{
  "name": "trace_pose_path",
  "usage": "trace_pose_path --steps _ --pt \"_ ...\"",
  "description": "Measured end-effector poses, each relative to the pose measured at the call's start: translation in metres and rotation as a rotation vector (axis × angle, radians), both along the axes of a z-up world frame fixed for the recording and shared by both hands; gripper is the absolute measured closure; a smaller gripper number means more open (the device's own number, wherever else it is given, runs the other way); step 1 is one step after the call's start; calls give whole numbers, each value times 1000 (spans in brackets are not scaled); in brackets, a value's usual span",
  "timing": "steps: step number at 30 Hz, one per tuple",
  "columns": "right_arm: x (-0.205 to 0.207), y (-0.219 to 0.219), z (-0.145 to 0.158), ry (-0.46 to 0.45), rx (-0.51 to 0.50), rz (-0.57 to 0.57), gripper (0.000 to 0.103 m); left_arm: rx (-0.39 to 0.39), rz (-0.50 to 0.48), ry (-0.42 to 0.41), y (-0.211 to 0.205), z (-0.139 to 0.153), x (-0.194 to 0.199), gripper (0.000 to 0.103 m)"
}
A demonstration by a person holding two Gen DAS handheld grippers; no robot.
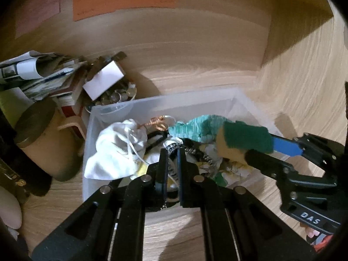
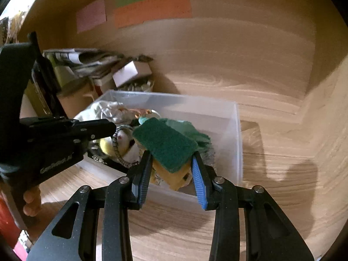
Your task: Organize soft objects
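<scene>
A clear plastic bin stands on the wooden surface, filled with soft odds and ends. Among them are a white drawstring pouch, a teal cloth and a black-and-white cord. My right gripper is shut on a yellow sponge with a green scouring side, held over the bin's near right part. My left gripper hovers over the bin's near edge, shut, with nothing visibly held.
Left of the bin are a pile of papers and books, a small white box on a bowl of shiny bits, and a tan mug with a dark lid. Coloured paper notes hang on the wooden back wall. Bare wood lies right of the bin.
</scene>
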State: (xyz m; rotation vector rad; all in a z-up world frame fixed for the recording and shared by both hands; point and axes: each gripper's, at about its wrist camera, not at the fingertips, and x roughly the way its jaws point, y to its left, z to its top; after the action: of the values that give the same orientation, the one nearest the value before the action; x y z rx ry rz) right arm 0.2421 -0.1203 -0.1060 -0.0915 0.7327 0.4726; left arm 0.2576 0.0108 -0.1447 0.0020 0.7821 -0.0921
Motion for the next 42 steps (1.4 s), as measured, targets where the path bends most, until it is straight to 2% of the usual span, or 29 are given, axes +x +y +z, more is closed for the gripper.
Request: trace_pose_path --steps 5,7,9,12,16,26,29,33,34,36,38,40,42 --pt "1 2 -4 -7 -26 1 65 -16 -16 23 2 0 -9 88" --pt "-1 1 -2 -9 -28 -2 51 -24 -16 16 4 4 -14 86" --pt "-5 -2 0 -17 -19 -7 45 -34 -16 1 5 9 -21 80" --pt "-9 -3 7 -36 -4 -11 45 -43 -14 -35 6 20 -31 72" --pt "-25 -9 25 -79 31 -13 45 -38 -15 -113 5 43 -54 71" --pt "-89 -31 95 -306 126 -24 44 -61 2 -332 5 108 -118 70" --pt "-107 -34 111 -360 156 -29 43 -60 18 -389 7 122 -136 61" --pt "-126 -38 124 -422 192 -47 18 -56 32 -474 7 135 -162 42" --pt "-130 -39 126 -434 201 -50 16 -53 37 -493 7 138 -169 41" --pt "-137 -40 129 -446 212 -53 15 -45 46 -518 6 141 -180 31" --pt "-143 -40 131 -458 219 -54 10 -45 51 -538 6 143 -188 23" --pt "-151 -42 133 -475 226 -63 0 -41 55 -562 4 146 -199 18" --pt "-158 -43 135 -492 234 -65 0 -34 63 -589 2 148 -209 10"
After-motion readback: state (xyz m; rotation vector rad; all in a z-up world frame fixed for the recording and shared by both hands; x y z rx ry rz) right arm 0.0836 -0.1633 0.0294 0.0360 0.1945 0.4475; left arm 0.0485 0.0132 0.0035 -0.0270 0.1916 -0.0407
